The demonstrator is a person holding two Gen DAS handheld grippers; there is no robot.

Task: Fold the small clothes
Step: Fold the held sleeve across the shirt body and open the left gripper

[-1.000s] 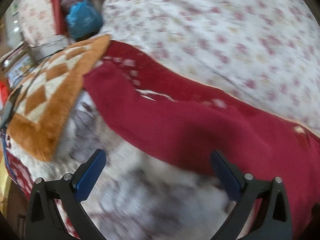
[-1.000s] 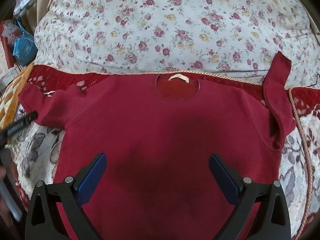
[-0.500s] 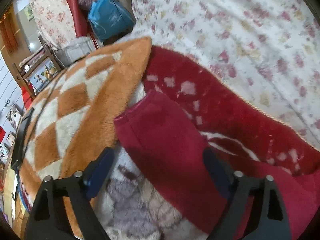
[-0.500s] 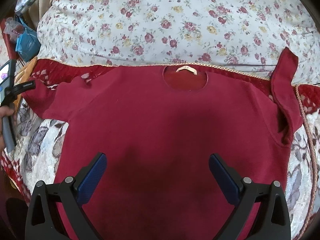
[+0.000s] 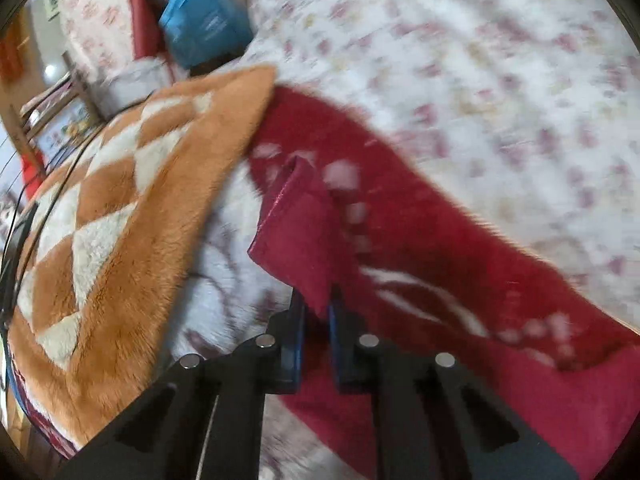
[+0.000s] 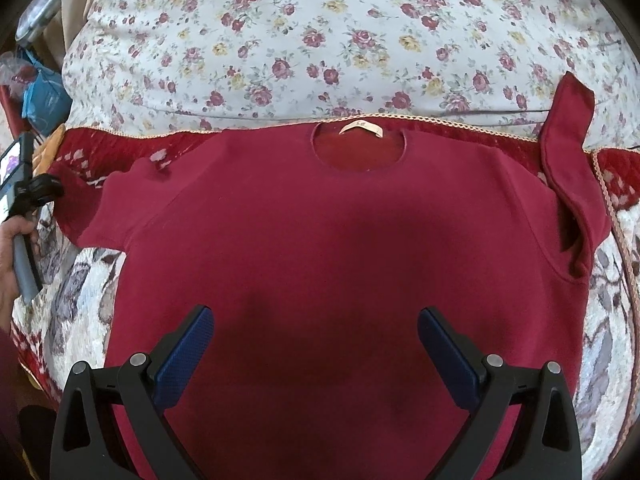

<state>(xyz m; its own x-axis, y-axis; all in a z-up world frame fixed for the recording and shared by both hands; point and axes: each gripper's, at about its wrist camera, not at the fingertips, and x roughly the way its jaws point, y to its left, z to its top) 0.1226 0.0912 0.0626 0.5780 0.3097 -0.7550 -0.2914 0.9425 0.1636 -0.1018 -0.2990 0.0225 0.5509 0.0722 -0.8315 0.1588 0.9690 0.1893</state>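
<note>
A dark red T-shirt [image 6: 320, 248] lies flat on the bed, neck hole and label away from me. Its right sleeve [image 6: 568, 152] is folded up and twisted. My left gripper [image 5: 316, 312] is shut on the end of the left sleeve [image 5: 296, 232], which stands up lifted off the blanket. In the right wrist view the left gripper [image 6: 36, 192] shows at the far left, at the sleeve end. My right gripper [image 6: 316, 344] is open and empty, hovering above the shirt's lower middle.
A flowered quilt [image 6: 320, 40] lies behind the shirt. A red and grey patterned blanket [image 5: 440, 240] is under it. An orange and white checked fleece [image 5: 112, 232] lies to the left. A blue bag [image 5: 200, 28] sits beyond the bed's left corner.
My left gripper has moved onto the end of the left sleeve and shut on it; the sleeve end now stands up. My right gripper has stayed open above the shirt.
</note>
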